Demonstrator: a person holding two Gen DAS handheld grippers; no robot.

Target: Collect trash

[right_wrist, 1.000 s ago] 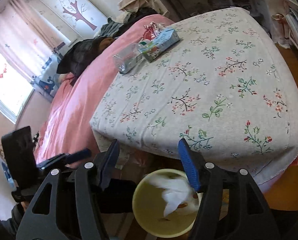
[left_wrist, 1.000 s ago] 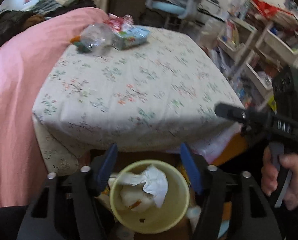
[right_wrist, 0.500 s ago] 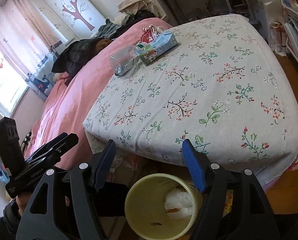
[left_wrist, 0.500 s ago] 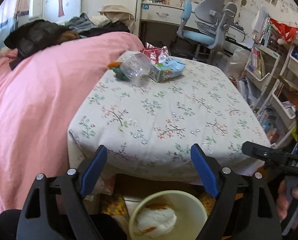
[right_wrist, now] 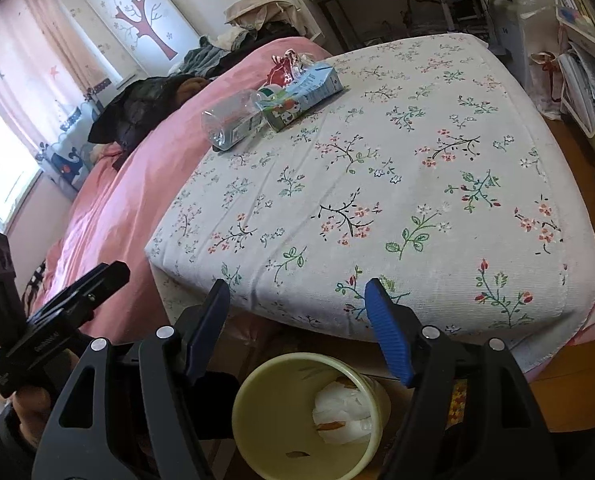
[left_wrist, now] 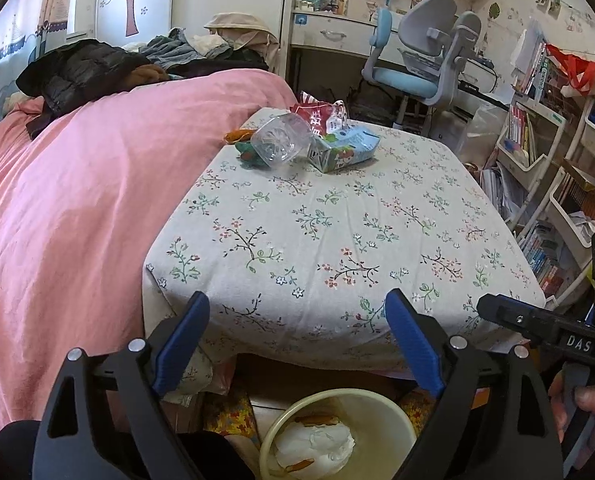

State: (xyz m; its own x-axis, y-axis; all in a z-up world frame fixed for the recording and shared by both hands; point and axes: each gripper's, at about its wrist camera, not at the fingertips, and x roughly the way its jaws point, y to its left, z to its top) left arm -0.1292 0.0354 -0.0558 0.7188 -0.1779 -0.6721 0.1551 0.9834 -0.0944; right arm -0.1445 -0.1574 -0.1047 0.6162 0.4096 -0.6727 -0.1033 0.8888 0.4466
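Bin (left_wrist: pixel 393 412) lower in view; floral bedspread (left_wrist: pixel 337 232), pink quilt (left_wrist: pixel 77 200).

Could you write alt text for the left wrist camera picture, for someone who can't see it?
The open left gripper hangs empty above a pale yellow bin holding crumpled white tissue. Beyond, on a flowered bedspread, lie a clear plastic bottle, a drink carton and a red wrapper.

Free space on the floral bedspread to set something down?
Near and right parts of the floral bedspread are bare, from the front edge up to the trash. Crowded only at the far-left corner: clear bottle, carton, red wrapper beside the pink duvet.
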